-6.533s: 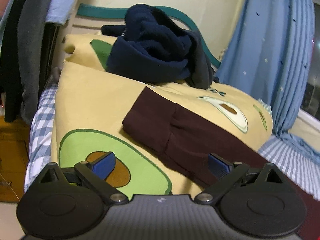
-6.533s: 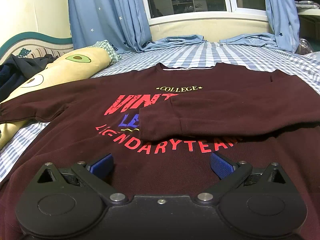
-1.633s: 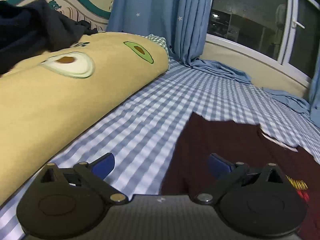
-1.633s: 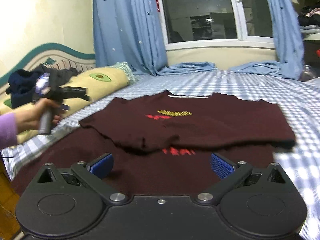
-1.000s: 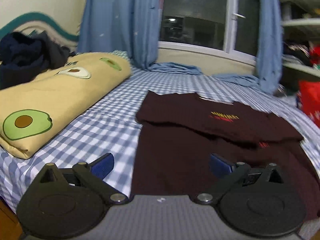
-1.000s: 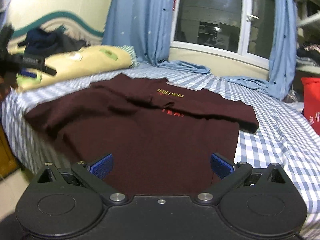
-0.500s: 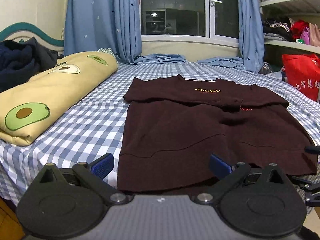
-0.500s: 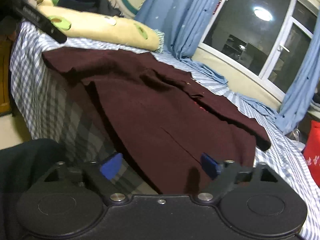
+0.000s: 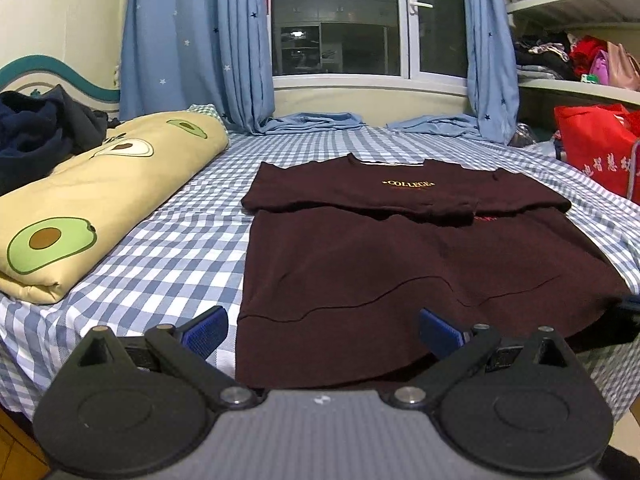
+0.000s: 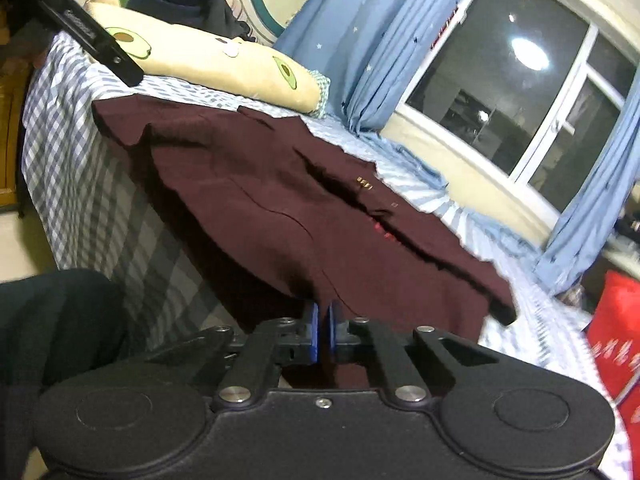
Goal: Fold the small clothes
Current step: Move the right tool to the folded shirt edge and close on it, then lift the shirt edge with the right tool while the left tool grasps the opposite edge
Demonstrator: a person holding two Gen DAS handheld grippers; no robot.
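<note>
A dark maroon sweatshirt point(image 9: 400, 264) lies flat on the checked bed point(image 9: 168, 264), both sleeves folded across its chest, hem at the near edge. My left gripper point(image 9: 323, 330) is open and empty, just before the hem's left corner. In the right wrist view the sweatshirt point(image 10: 280, 200) hangs slightly over the bed edge, and my right gripper point(image 10: 322, 330) is shut on its hem near the right corner. That gripper shows as a dark shape point(image 9: 624, 320) at the right of the left wrist view.
A yellow avocado-print bolster point(image 9: 100, 200) with dark clothes point(image 9: 36, 136) on it lies along the bed's left side. A red bag point(image 9: 596, 148) stands at the right. Blue curtains point(image 9: 192, 48) and a window are behind. A dark-clothed leg point(image 10: 52, 320) is near the bed edge.
Both grippers have pulled back to the bed's near edge. My right gripper's jaws have closed on the sweatshirt's hem. The left gripper stays open.
</note>
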